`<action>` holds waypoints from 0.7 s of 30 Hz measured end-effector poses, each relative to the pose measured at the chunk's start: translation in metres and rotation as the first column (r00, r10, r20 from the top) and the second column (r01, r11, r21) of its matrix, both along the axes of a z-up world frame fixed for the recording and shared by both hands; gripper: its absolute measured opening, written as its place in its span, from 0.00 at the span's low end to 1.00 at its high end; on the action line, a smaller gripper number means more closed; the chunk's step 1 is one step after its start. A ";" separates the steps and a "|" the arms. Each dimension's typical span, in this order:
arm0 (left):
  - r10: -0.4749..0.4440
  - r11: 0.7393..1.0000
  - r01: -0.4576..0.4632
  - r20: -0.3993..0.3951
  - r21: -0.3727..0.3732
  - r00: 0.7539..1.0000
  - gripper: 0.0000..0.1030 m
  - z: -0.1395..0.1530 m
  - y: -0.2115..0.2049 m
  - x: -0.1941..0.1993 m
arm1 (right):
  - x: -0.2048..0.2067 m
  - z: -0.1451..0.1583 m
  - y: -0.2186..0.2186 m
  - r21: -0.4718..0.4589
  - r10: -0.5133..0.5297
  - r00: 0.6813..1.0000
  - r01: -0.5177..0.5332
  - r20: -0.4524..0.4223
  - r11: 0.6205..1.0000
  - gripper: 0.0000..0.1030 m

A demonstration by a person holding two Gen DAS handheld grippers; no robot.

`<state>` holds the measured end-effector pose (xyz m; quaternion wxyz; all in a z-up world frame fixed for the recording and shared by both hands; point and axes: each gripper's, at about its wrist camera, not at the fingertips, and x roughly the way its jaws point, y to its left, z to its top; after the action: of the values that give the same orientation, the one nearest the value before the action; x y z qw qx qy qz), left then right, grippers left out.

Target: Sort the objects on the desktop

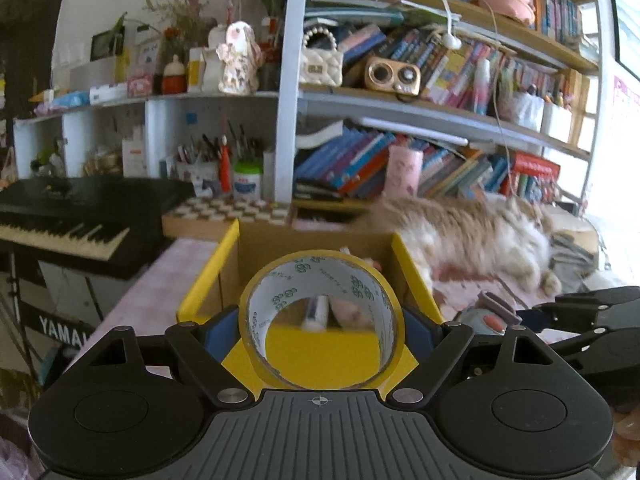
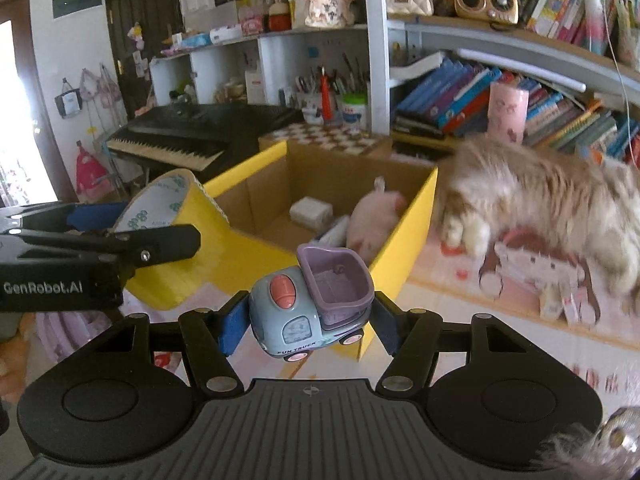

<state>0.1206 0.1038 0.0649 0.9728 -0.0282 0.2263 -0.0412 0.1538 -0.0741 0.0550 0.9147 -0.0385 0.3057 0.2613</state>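
Left gripper (image 1: 320, 334), nearest the lens, pinching a roll of yellow tape (image 1: 322, 320) by its outer sides between blue pads; the roll stands on edge with its open core facing forward along the fingers. Right gripper (image 2: 306, 320) pinching a toy truck (image 2: 310, 306) (grey-blue cab, purple tipper, pink wheels) across its length, cab toward the left finger. Both loads are held clear of the pink worktop (image 2: 460, 320).

Just beyond both grippers, the cardboard box (image 2: 320, 168) with yellow flaps, open at the top. It lies straight ahead of the tape, whose core frames the box's near flap and contents, and ahead and slightly left of the truck. Inside: a pink plush toy (image 2: 372, 220), a small white block (image 2: 311, 211) and a white tube-like item, partly hidden.

The left gripper appears the nearer to the opening, so the tape is probably the next item in; the move is forward over the near flap.

Right of the box, a long-haired cat (image 2: 552, 200) (blurred) lies on the worktop. Farthest: a keyboard (image 1: 68, 224) and bookshelves (image 1: 440, 104).
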 end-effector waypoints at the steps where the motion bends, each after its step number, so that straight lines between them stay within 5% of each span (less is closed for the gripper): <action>1: 0.005 1.000 -0.005 0.006 0.001 1.000 0.83 0.001 0.000 0.006 | 0.006 0.001 0.000 -0.001 0.000 1.000 0.000 0.005 1.000 0.59; 12: 0.035 0.999 -0.035 0.017 0.008 0.999 0.83 -0.005 -0.005 0.072 | 0.080 0.009 -0.010 -0.037 -0.018 0.997 0.020 0.070 0.999 0.59; 21: 0.040 0.998 -0.036 -0.072 0.061 0.997 0.83 -0.030 -0.015 0.118 | 0.138 0.008 -0.016 -0.021 -0.016 0.998 0.017 0.062 1.000 0.59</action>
<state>0.2386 0.0885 0.0348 0.9649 -0.0050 0.2623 -0.0148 0.2922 -0.0897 0.0633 0.9254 -0.0539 0.2805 0.2491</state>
